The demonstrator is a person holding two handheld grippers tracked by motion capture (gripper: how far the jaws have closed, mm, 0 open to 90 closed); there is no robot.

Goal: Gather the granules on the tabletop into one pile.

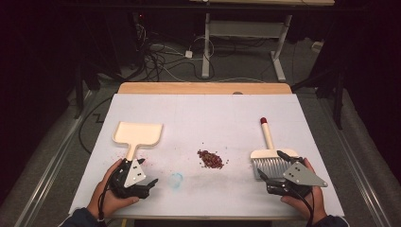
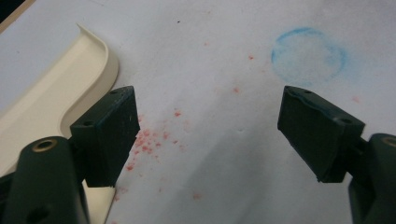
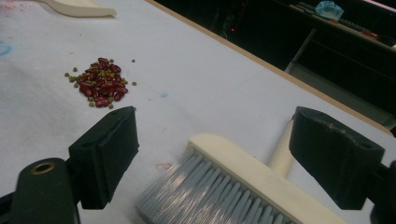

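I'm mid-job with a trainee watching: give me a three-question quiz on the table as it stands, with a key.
1. True or false: the right gripper has its jaws clamped on the cream-handled brush with grey bristles.
2. What lies between the cream plastic dustpan and the brush: A) a pile of red and green beans, B) a sponge, C) a cup?
3. Fill in: the left gripper hangs open beside the dustpan's ____.

Key:
1. False. Its jaws stand wide apart over the brush head, not pressing on it.
2. A.
3. Handle. Below the jaws lies white table cover with red specks and a faint blue ring.
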